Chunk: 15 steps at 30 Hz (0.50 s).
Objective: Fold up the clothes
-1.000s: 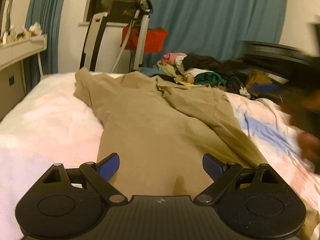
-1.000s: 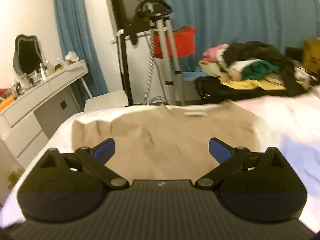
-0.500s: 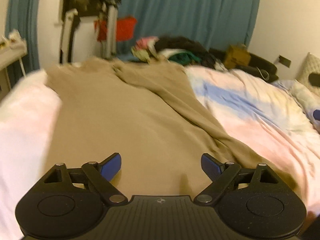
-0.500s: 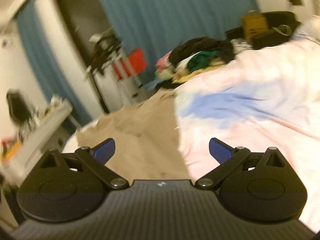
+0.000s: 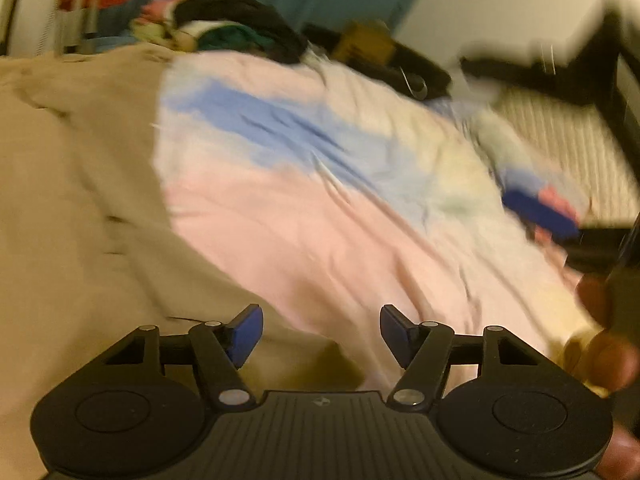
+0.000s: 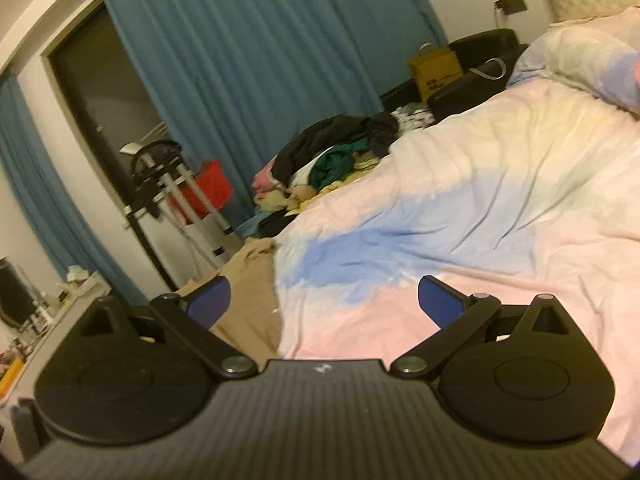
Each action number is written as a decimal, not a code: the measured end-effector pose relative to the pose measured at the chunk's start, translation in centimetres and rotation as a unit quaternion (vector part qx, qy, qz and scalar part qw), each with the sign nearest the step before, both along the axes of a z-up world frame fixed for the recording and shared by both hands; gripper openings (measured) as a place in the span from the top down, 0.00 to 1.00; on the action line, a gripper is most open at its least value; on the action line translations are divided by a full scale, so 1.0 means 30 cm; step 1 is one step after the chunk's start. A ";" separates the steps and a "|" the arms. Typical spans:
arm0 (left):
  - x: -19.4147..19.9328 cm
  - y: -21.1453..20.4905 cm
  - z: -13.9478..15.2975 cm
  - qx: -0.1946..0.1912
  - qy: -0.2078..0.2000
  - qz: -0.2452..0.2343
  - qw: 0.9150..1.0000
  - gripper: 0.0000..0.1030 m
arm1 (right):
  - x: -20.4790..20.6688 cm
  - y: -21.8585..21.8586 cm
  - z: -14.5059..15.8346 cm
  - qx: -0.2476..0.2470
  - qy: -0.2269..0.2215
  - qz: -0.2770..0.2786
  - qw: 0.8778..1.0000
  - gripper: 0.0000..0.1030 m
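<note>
A tan garment lies spread on the bed, filling the left of the left wrist view; its edge also shows in the right wrist view. My left gripper is open and empty, low over the garment's right edge where it meets the bedspread. My right gripper is open and empty, above the pastel bedspread just right of the garment. The right gripper also shows blurred at the right edge of the left wrist view.
The pastel pink, blue and yellow bedspread covers the bed. A pile of mixed clothes lies at the far edge. A red basket on a stand, blue curtains and a white dresser stand beyond.
Both grippers have swung to the right, from over the garment toward the bedspread. The left jaws have narrowed a little. Both stay empty.
</note>
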<state>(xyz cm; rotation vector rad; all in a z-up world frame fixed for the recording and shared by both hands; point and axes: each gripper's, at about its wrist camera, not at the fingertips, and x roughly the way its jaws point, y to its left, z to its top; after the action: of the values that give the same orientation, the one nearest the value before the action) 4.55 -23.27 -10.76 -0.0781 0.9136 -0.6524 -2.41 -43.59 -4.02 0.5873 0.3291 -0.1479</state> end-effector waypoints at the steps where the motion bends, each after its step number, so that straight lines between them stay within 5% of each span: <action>1: 0.002 -0.039 -0.024 0.012 0.002 -0.009 1.000 0.36 | 0.000 -0.008 -0.005 0.005 0.000 -0.003 1.000 0.01; 3: 0.025 -0.072 -0.083 0.035 0.017 -0.003 0.999 0.39 | 0.002 -0.008 -0.009 0.006 0.002 -0.003 1.000 0.01; 7: 0.057 -0.059 -0.150 0.063 0.028 0.029 0.997 0.95 | 0.007 -0.004 -0.014 0.005 0.006 -0.002 1.000 0.01; 15: 0.002 0.165 0.005 -0.021 0.036 0.019 0.999 0.97 | 0.017 0.004 -0.026 0.003 0.015 0.000 1.000 0.01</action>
<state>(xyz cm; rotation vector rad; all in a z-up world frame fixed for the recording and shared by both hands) 4.62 -18.31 -10.62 -0.1570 0.9663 -0.6368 -1.90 -43.47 -4.80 0.5904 0.3585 -0.1551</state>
